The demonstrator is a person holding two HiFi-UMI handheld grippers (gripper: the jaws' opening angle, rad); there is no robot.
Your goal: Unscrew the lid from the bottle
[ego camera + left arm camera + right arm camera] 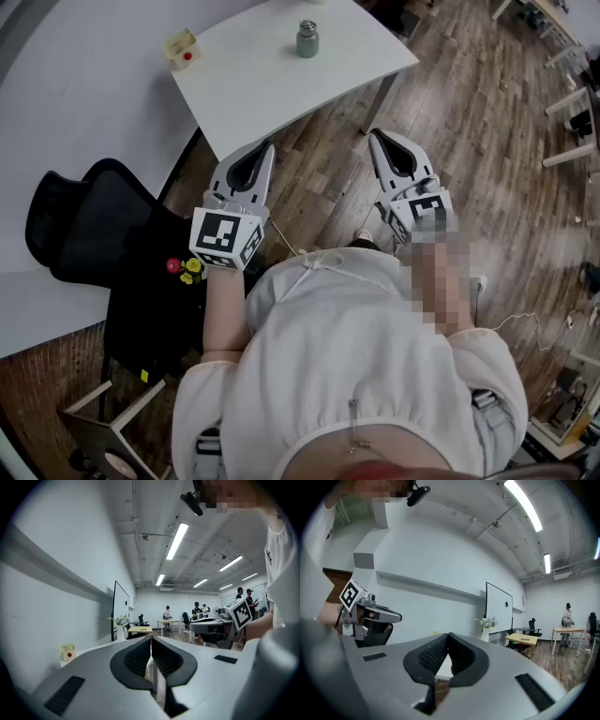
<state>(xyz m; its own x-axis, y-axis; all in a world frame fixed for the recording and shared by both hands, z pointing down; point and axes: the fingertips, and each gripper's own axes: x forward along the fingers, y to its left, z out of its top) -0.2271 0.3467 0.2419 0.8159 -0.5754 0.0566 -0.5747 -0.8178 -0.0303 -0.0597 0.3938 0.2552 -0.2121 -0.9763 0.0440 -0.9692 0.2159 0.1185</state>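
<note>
floor: wood planks [487, 150], under and ahead of both grippers
table: white top [253, 89], ahead of both grippers, past their tips; its near corner is closest to the left gripper
person: light top [356, 356], behind the grippers, one gripper in each hand
chair: black [80, 220], to the outer side of the left gripper and slightly behind it
left gripper: [267, 150] jaws closed together, nothing between them, held in the air and pointing toward the table, short of its edge
right gripper: [375, 138] jaws closed together, nothing held, held in the air over the floor beside the left gripper, the two apart, both tips aimed forward
marker cubes: one on the back of each gripper, near the hands
box: small, pale yellow, red dot [181, 47], on the table's far left corner, ahead-left of the left gripper, well apart
bottle: small, grey-green [307, 42], upright on the table, far ahead between the two grippers' lines, touched by neither
lid: metal-coloured [307, 25], still on top of the bottle
</note>
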